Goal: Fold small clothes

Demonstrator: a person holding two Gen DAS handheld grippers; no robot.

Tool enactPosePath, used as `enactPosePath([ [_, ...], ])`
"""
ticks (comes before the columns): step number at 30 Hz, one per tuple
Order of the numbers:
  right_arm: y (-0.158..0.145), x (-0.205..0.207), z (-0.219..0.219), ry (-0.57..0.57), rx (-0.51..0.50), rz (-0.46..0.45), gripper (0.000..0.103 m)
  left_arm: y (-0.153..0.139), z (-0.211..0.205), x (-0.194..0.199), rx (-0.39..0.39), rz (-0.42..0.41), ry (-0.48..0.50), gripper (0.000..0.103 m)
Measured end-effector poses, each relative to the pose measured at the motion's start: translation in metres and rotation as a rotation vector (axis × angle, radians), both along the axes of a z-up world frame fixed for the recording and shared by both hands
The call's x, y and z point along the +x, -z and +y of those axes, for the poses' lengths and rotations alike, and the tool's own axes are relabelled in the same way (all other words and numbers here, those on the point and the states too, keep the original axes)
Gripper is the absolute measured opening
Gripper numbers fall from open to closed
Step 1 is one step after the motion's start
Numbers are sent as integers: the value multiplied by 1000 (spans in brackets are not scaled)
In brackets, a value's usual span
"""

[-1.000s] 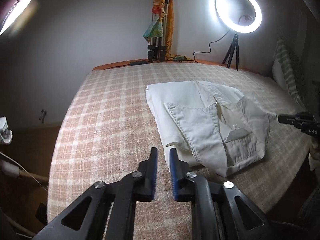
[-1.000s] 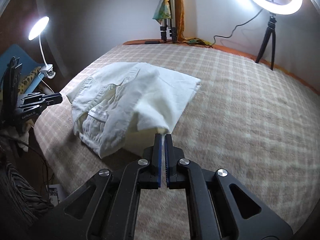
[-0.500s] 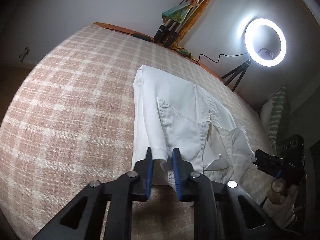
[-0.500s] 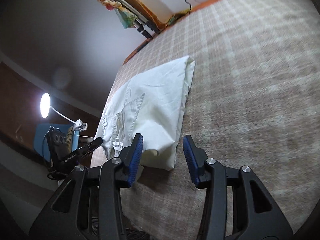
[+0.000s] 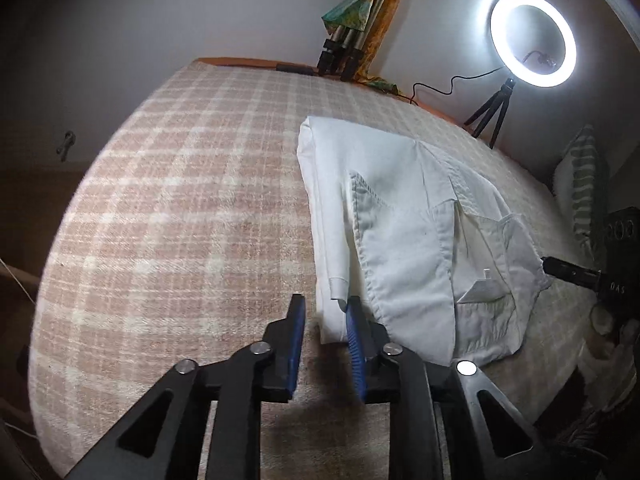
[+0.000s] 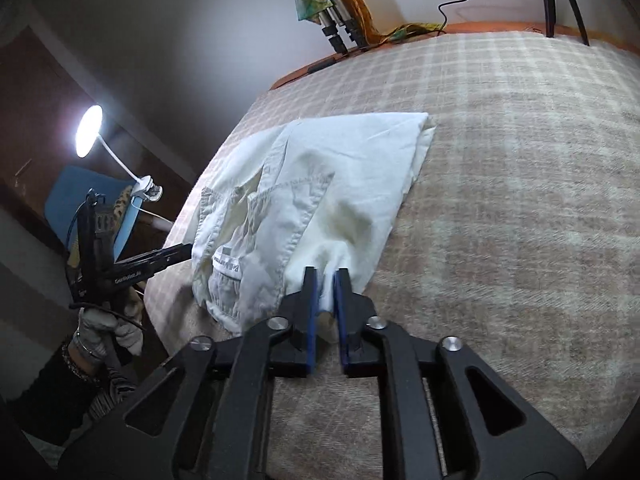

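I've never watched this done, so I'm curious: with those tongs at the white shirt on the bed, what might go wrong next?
The left tongs stand open around only the near edge of the white shirt; closing there might catch a single layer, so the fold opens. The right tongs pinch a small bunch of cloth, which might slip when lifted. The shirt also lies near the edge of the bed and could slide off.
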State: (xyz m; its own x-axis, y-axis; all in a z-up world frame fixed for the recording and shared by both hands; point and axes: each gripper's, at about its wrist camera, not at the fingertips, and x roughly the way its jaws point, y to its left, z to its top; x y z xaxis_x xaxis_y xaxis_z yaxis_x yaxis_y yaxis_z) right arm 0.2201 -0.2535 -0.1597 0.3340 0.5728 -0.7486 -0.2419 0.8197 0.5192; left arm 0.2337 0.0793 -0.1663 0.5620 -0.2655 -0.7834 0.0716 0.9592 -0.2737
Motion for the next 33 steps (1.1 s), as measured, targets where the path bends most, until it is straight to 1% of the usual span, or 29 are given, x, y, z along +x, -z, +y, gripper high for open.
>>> enactPosePath([
  [2, -1, 8, -16, 56, 56, -14, 36, -14, 1, -7, 12, -49, -19, 23],
  [4, 1, 19, -34, 125, 136, -23, 39, -28, -4, -12, 41, -108, -19, 23],
  [6, 12, 35, -45, 188, 189, -2, 39, -38, -16, -14, 50, -154, 7, 25],
  [8, 24, 51, -50, 227, 216, 27, 39, -41, -30, -13, 50, -168, 48, 26],
  [10, 36, 67, -50, 240, 259, 58, 39, -39, -44, -13, 53, -166, 87, 29],
  [12, 43, 81, -49, 240, 289, 78, 39, -34, -57, -8, 93, -167, 121, 32],
  [14, 48, 94, -49, 240, 293, 93, 39, -26, -62, -3, 118, -149, 134, 32],
  [16, 54, 105, -46, 239, 298, 102, 38, -15, -60, 6, 112, -118, 121, 32],
  [17, 56, 109, -44, 241, 306, 102, 34, -11, -58, 9, 106, -102, 111, 32],
  [18, 58, 113, -41, 239, 311, 101, 21, -7, -55, 12, 103, -90, 104, 32],
  [19, 59, 115, -38, 234, 308, 98, 11, -5, -53, 14, 103, -86, 97, 32],
  [20, 58, 118, -34, 228, 301, 87, 8, -4, -52, 15, 104, -86, 96, 32],
  [21, 55, 122, -33, 216, 288, 75, 7, -3, -51, 16, 110, -84, 95, 32],
  [22, 49, 124, -30, 208, 265, 44, 5, -2, -50, 17, 115, -83, 92, 33],
  [24, 42, 133, -27, 216, 194, -11, 5, 3, -49, 18, 118, -72, 98, 34],
  [26, 45, 140, -27, 233, 136, 2, 4, 7, -49, 18, 126, -65, 110, 34],
  [28, 49, 145, -24, 230, 121, 34, 4, 6, -50, 16, 127, -65, 112, 34],
  [30, 42, 146, -23, 230, 91, 36, 5, 2, -48, 14, 122, -67, 114, 34],
  [32, 32, 143, -27, 244, 90, 41, 7, -6, -42, 11, 103, -81, 103, 35],
  [33, 26, 141, -30, 259, 85, 41, 8, -10, -39, 11, 96, -88, 95, 37],
])
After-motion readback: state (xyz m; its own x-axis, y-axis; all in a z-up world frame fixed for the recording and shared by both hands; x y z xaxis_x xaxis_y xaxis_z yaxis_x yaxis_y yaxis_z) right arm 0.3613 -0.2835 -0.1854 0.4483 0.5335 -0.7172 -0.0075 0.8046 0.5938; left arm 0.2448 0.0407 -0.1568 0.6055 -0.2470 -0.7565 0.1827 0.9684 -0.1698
